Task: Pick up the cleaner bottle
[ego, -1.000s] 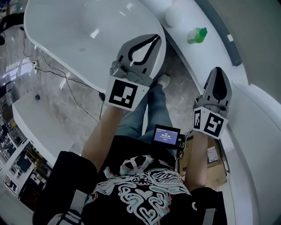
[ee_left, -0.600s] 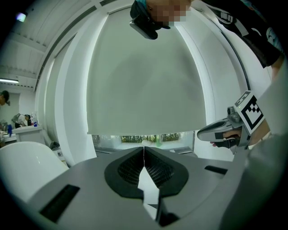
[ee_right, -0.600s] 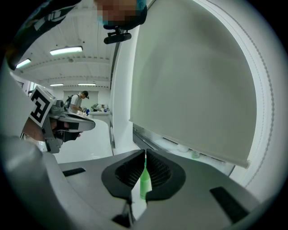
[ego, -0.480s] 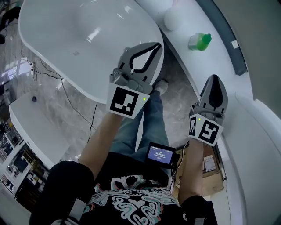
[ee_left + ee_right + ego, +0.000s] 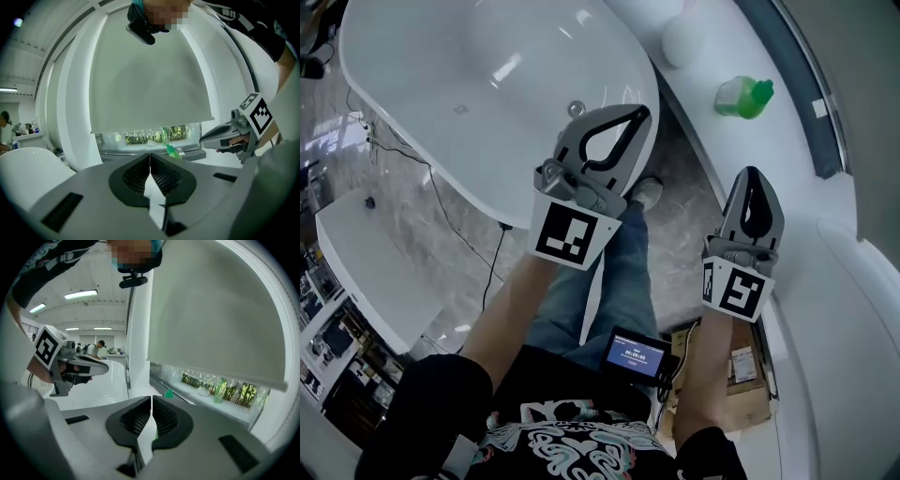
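Both grippers are closed up with nothing in them. The left gripper [image 5: 639,112] has its jaws touching at the tips, and so does the right gripper [image 5: 752,174]. Their own views show the same, with the pads meeting in a thin line.

The cleaner bottle [image 5: 742,97] sits on the white curved ledge [image 5: 712,141] under the window. It's well ahead of the right gripper and neither one is touching it. It has a pale body and a bright green cap, and looks tipped over, though I can't be sure.

Room-wise, there's a big white tub [image 5: 469,56] off to the left with a drain near its rim. The marble floor [image 5: 422,216] has cables trailing across it. A cardboard box [image 5: 742,380] sits by the person's right side and a small lit screen [image 5: 635,353] at the waist. A grey roller blind [image 5: 150,79] covers most of the window.

In both gripper views only the green cap [image 5: 172,151] peeks over the jaws, and the bottle's body is hidden. The shelves at the head view's left edge are cut off and too small to read. The white round thing [image 5: 682,39] on the ledge could be anything.
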The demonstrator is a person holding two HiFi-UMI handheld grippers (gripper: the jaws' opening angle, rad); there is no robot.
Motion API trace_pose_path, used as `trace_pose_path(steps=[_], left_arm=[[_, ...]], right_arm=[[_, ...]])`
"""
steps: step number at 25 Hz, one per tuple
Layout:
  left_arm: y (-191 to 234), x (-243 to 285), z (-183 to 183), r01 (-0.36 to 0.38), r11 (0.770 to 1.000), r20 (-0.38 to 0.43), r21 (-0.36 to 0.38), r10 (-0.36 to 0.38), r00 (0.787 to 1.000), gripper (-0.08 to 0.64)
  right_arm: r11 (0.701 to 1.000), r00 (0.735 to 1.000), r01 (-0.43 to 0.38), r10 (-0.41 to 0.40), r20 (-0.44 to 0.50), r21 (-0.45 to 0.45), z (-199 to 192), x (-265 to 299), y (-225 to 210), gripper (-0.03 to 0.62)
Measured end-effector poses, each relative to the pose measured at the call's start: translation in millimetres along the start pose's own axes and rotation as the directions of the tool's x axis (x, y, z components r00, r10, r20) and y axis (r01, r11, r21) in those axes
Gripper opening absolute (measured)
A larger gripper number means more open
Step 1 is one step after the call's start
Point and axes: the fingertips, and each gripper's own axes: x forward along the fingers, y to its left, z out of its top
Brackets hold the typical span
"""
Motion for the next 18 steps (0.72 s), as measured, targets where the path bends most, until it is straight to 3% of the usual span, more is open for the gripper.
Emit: trace_pose_path(steps=[5,18], left_arm=[[4,3,-21,-0.014,1.000,-0.014,-0.006,0.014,1.000,0.018],[4,23,-56,-0.012,0.999,-0.012,-0.042,0.011,1.000,0.018]], right_arm=[[0.996,1.000,0.011,-0.009,-0.021,0.091,-28,14,-2,0.028],[0.991,0.994,0.096,-0.090,-0.069,0.093,-66,35,-6,0.028]])
